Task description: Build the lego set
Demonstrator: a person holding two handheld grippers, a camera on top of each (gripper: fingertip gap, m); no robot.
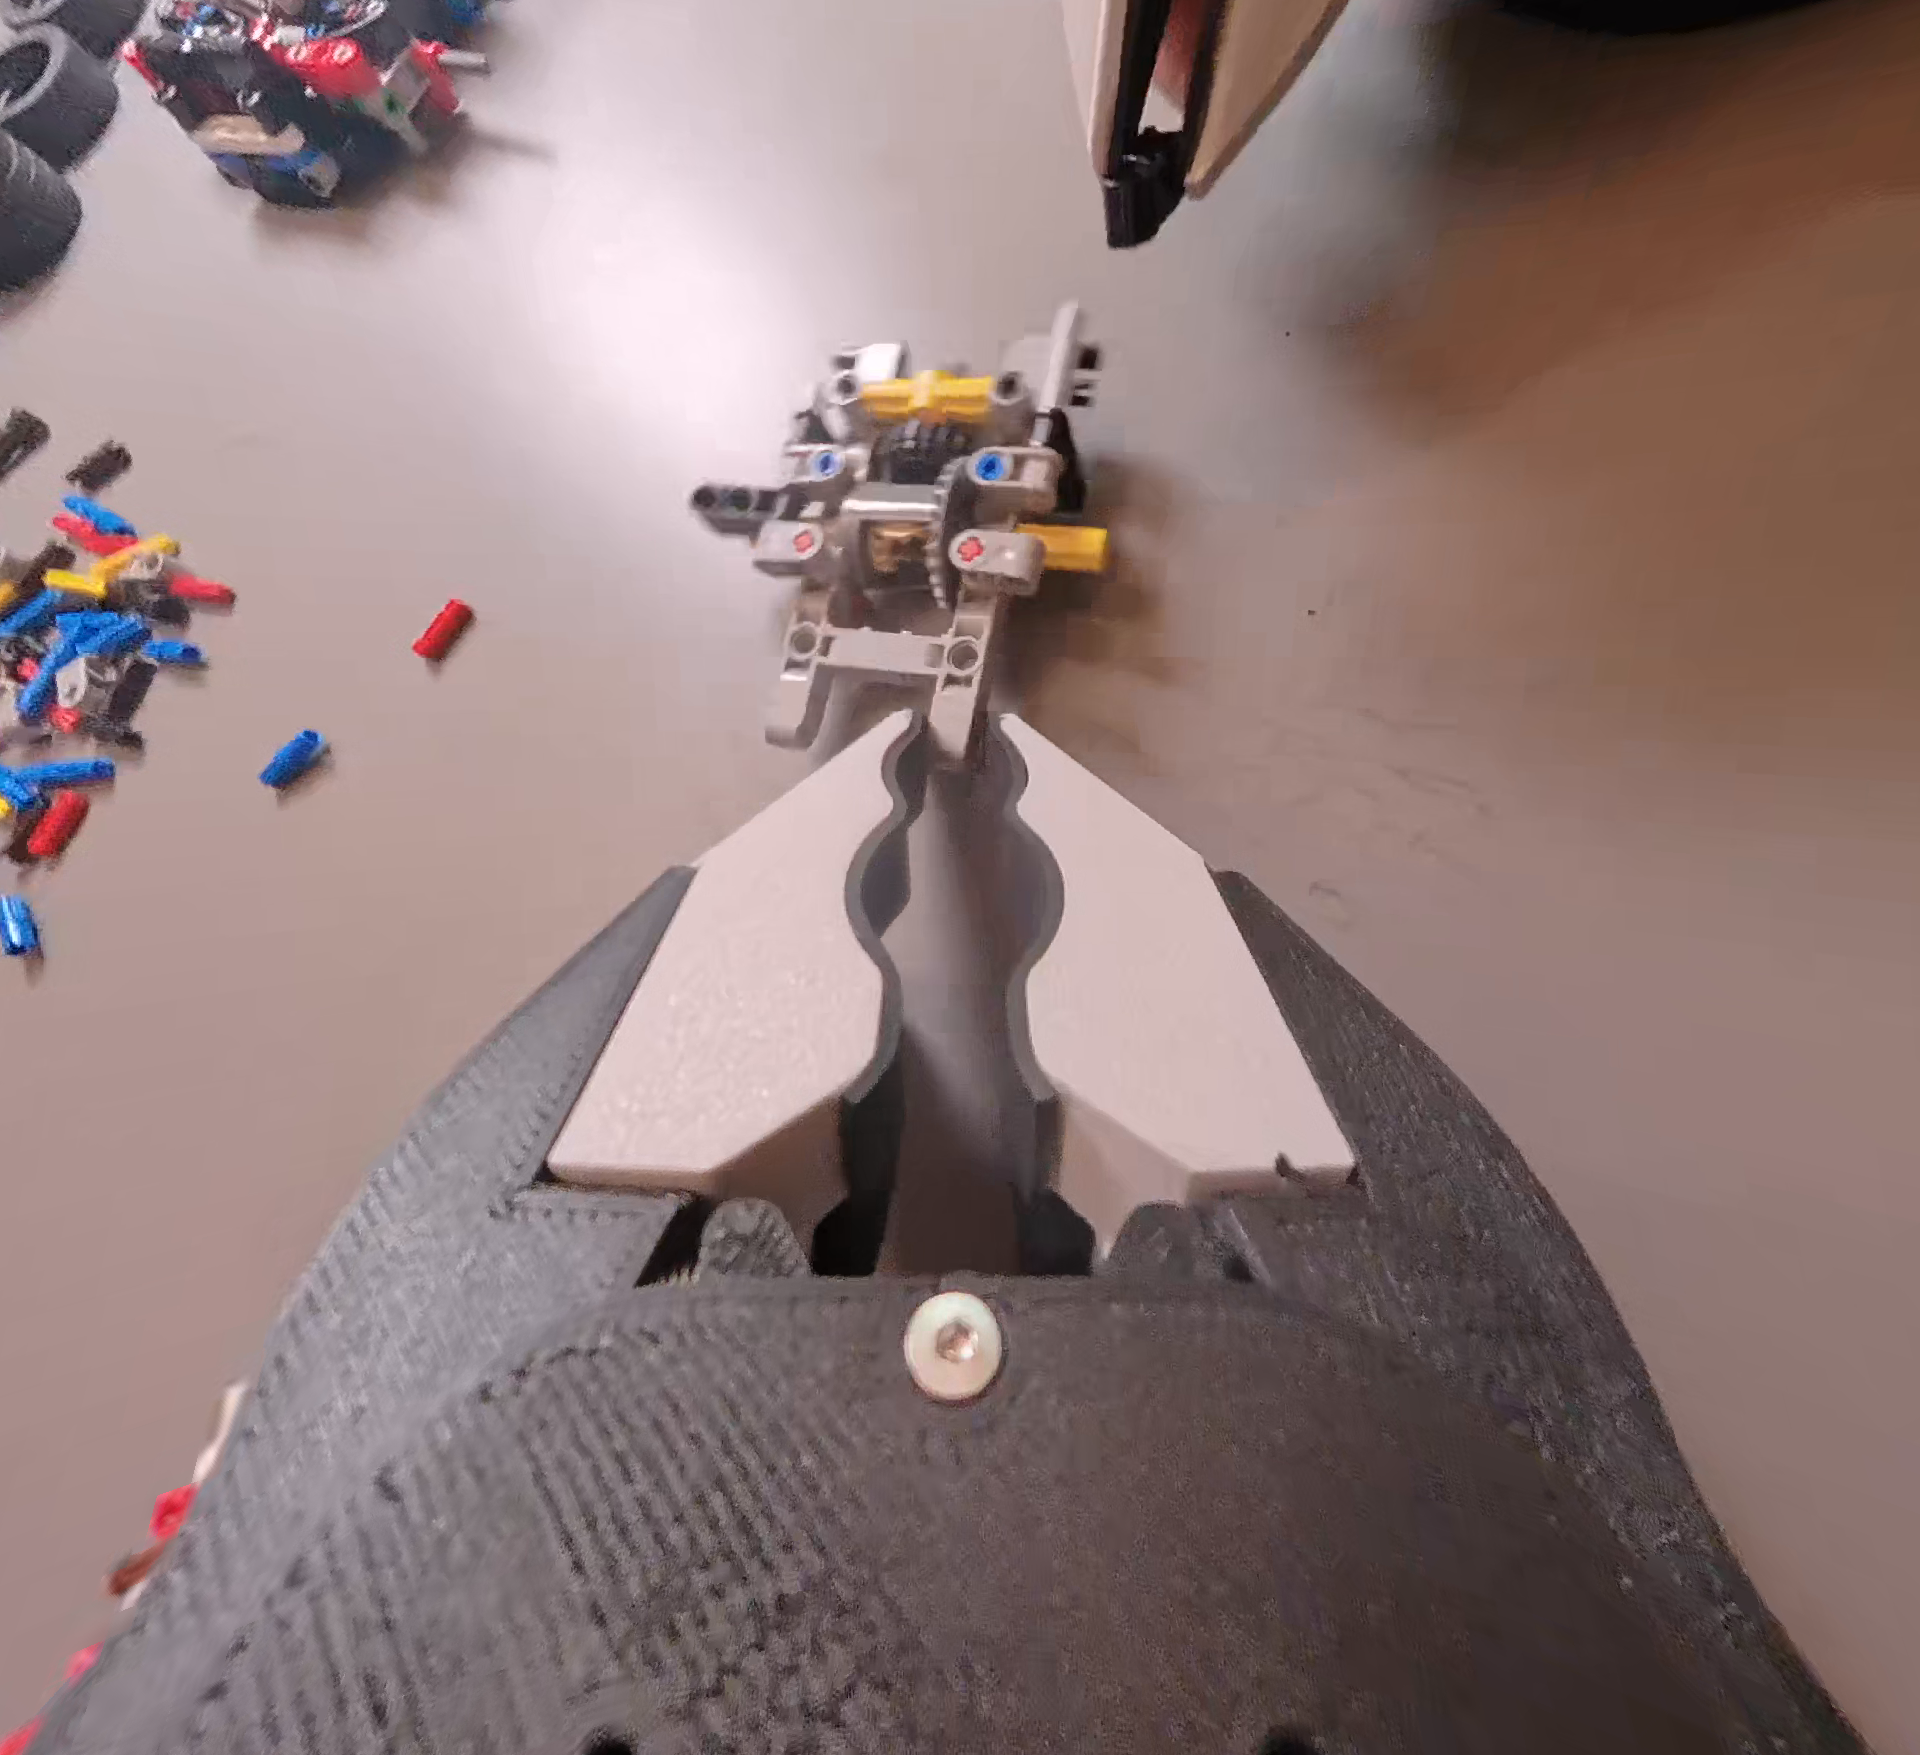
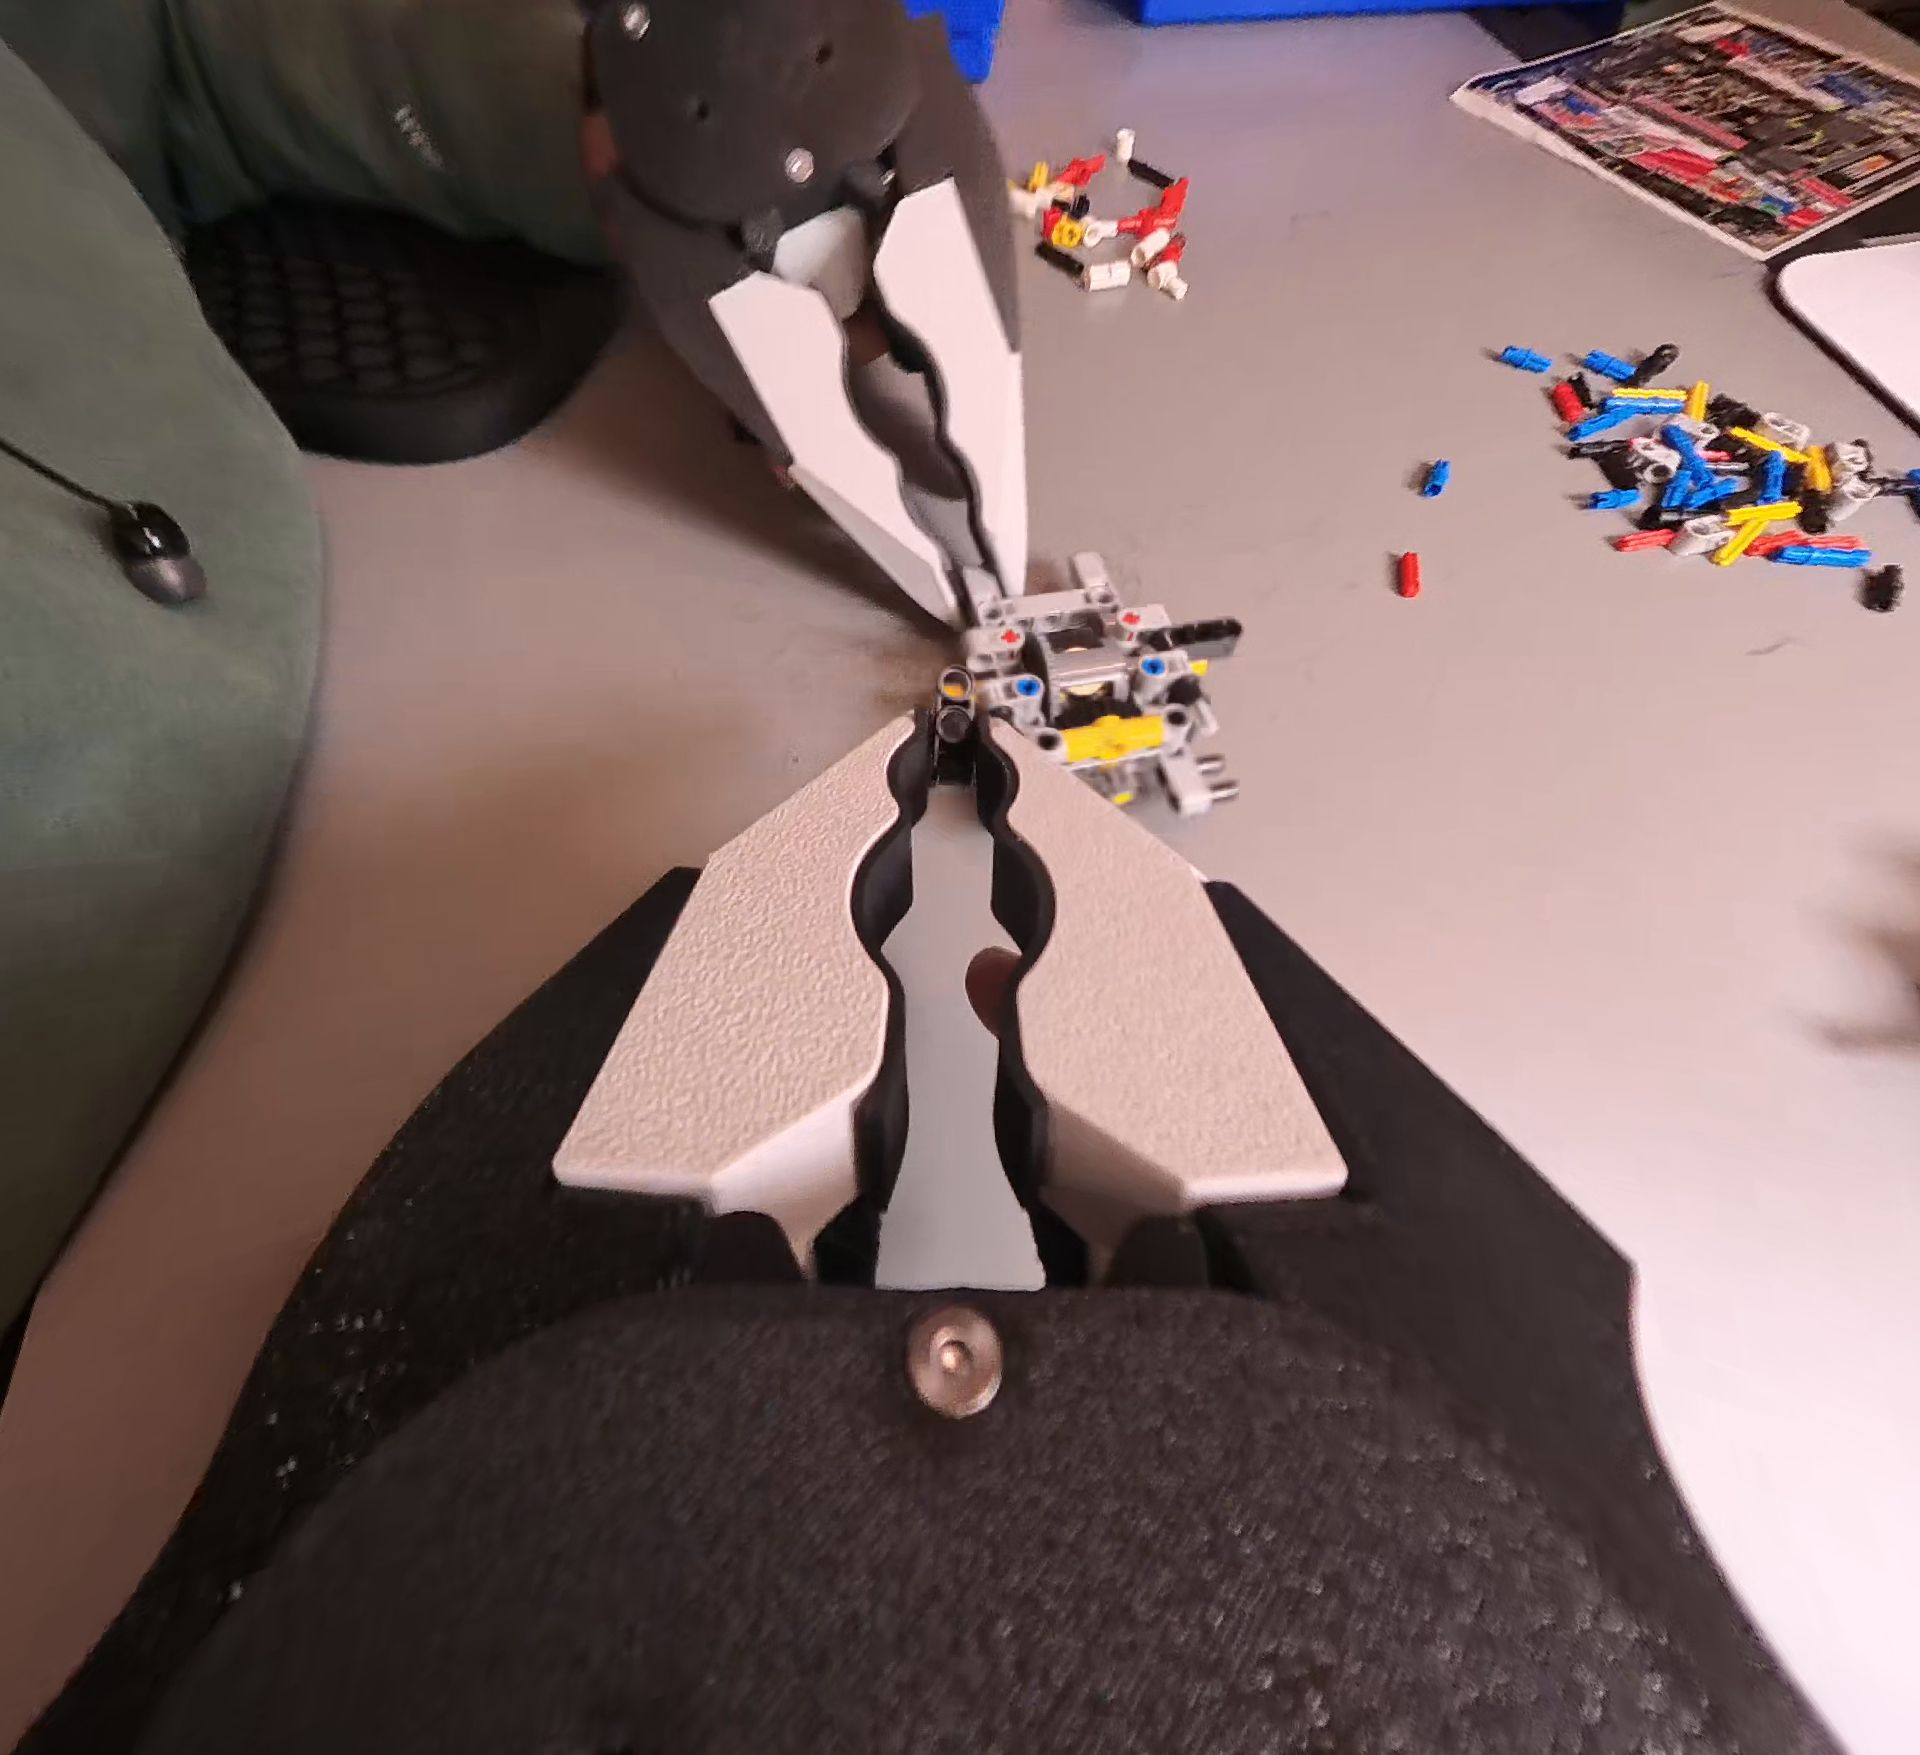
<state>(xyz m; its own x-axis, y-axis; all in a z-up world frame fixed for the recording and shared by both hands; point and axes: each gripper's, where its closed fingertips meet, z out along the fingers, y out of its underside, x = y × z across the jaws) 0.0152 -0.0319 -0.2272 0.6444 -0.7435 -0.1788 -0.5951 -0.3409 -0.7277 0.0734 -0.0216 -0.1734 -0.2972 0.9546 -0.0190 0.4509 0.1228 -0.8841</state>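
1. Nearest us, our left gripper pinches the grey assembly by its frame leg, on the table.
2. Our right gripper clamps a black connector.
3. We judge it light, rigid, snap-prone; hold beams.

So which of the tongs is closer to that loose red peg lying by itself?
Left. The left tongs grip the grey assembly, nearer the red peg; the right tongs sit on the assembly's far side.

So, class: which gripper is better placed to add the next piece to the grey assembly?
Right. The right gripper already holds a small black piece beside the grey assembly, while the left gripper is occupied gripping its frame.
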